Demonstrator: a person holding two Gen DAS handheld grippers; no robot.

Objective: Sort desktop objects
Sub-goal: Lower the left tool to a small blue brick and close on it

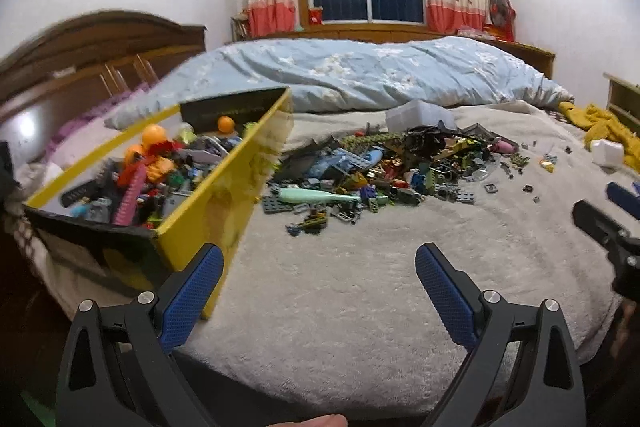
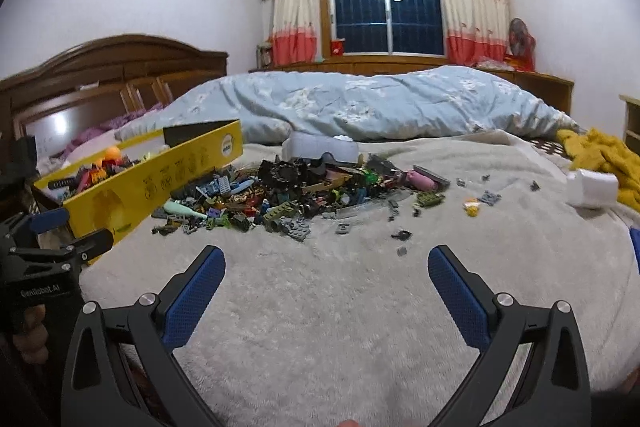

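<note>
- Blue rubber pads on both my claws, and both are spread wide with nothing in them: left gripper (image 1: 320, 267) and right gripper (image 2: 326, 267) just hover over the fuzzy cream blanket (image 1: 340, 287).
- Ahead of both claws, a bit further up the blanket, is the brick pile (image 2: 288, 191), a big mess of loose toy pieces, with a few strays (image 2: 402, 235) scattered off to the right of my right claw.
- Up and left of my left claw sits the yellow box (image 1: 224, 199), already holding a load of pieces, tilted by the look of it.
- Reckon I'm between grabs. Next I'd reach forward, close on one piece at the near edge of the pile, then carry it left to the box. Small flat bits will be fiddly.
</note>
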